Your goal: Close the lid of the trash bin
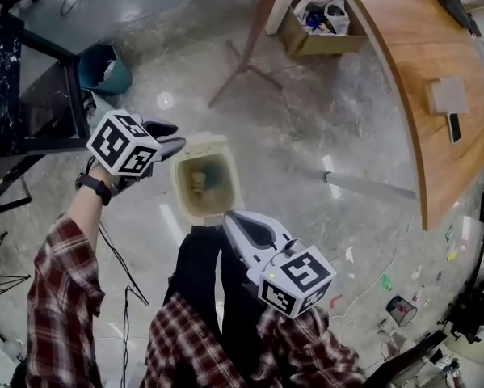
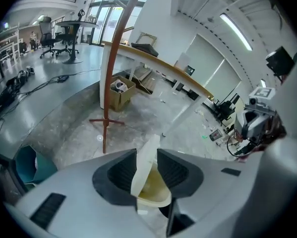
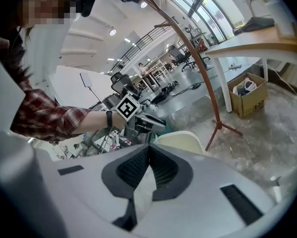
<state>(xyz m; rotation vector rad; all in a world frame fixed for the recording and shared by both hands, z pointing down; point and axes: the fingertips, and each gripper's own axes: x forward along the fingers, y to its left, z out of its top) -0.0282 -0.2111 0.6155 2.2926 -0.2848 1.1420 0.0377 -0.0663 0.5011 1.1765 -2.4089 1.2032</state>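
Head view: from above, steeply down onto the trash bin. Left gripper view: close over the bin's lid, facing the far cardboard box. Right gripper view: low, near, facing left — all three share bin and box.

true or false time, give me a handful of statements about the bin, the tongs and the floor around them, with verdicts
1. The lid of the cream trash bin stands up, so the bin is open. True.
2. The tongs of the left gripper are pressed together with nothing between them. False: they stand apart, with the lid's edge between them.
3. A cardboard box sits on the floor by the wooden table. True.
4. The teal bin is the one between the two grippers. False: it stands off to the side, and the cream bin lies between them.
5. The tongs of the right gripper gape wide. False: their tips meet.
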